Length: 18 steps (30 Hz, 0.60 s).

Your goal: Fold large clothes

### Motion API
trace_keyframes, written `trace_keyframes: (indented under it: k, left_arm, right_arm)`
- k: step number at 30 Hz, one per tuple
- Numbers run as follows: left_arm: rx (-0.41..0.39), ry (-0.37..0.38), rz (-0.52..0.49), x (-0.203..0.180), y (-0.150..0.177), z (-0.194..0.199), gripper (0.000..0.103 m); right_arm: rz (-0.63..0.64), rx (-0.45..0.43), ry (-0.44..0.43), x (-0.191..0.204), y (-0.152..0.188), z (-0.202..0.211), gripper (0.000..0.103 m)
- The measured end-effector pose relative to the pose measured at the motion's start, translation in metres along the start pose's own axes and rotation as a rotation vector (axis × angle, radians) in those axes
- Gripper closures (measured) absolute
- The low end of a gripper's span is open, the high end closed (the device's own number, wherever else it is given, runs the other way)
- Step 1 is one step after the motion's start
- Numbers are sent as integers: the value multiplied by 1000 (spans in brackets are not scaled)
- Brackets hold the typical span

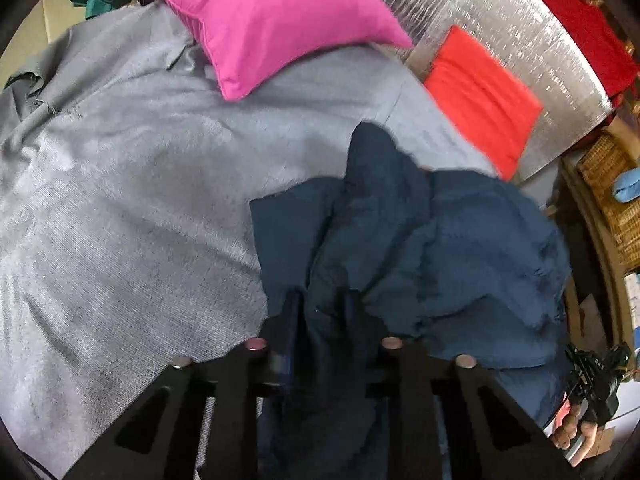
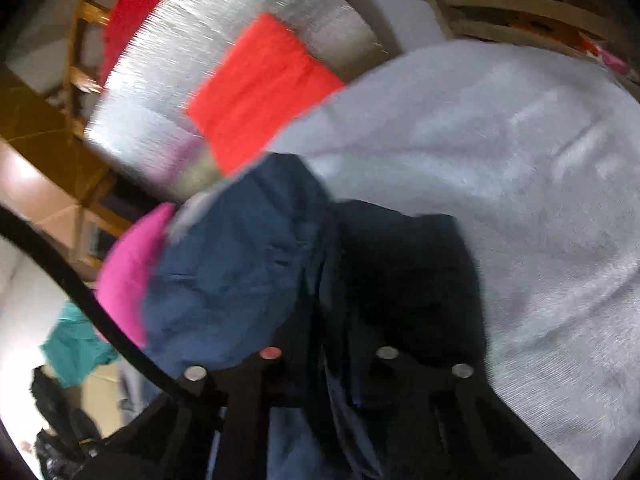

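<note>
both grippers, left gripper [image 1: 320,300] and right gripper [image 2: 328,320], are pinching the navy garment [image 1: 440,240] bunched on the grey blanket [image 1: 120,200], so I'd guess we're mid-fold and next it needs lifting and spreading flat

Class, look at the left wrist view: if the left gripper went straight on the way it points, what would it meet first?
The dark blue garment: the left gripper is already shut on a fold of it. More blue cloth lies ahead, then probably the grey blanket.
</note>
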<state>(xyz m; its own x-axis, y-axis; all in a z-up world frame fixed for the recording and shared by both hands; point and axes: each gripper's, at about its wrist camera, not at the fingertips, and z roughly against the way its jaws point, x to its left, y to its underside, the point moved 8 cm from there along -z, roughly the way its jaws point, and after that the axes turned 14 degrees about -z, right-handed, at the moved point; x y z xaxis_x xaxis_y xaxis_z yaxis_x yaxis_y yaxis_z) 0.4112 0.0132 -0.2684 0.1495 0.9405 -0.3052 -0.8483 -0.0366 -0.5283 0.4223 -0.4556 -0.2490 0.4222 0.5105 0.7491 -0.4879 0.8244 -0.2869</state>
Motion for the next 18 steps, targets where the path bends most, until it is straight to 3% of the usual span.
trace_keyframes:
  k: [2, 5, 8, 10, 13, 15, 18]
  left_arm:
    - [-34, 21, 4, 1, -3, 12, 89]
    - [-64, 24, -3, 1, -4, 21, 90]
    - [-32, 10, 5, 5, 1, 12, 86]
    - [27, 3, 5, 8, 8, -2, 82]
    - [28, 28, 47, 10, 6, 1, 80]
    - [20, -10, 34, 10, 3, 9, 66]
    - [-56, -80, -9, 8, -7, 29, 60]
  right_arm:
    - [33, -24, -63, 18, 4, 15, 89]
    - [76, -44, -41, 21, 9, 18, 89]
    - [33, -36, 106, -10, 10, 0, 88]
    - [11, -46, 157, -23, 8, -1, 87]
    - [-6, -58, 148, -18, 6, 14, 68]
    - [47, -149, 149, -7, 1, 35, 53]
    - [137, -237, 118, 14, 3, 53, 52]
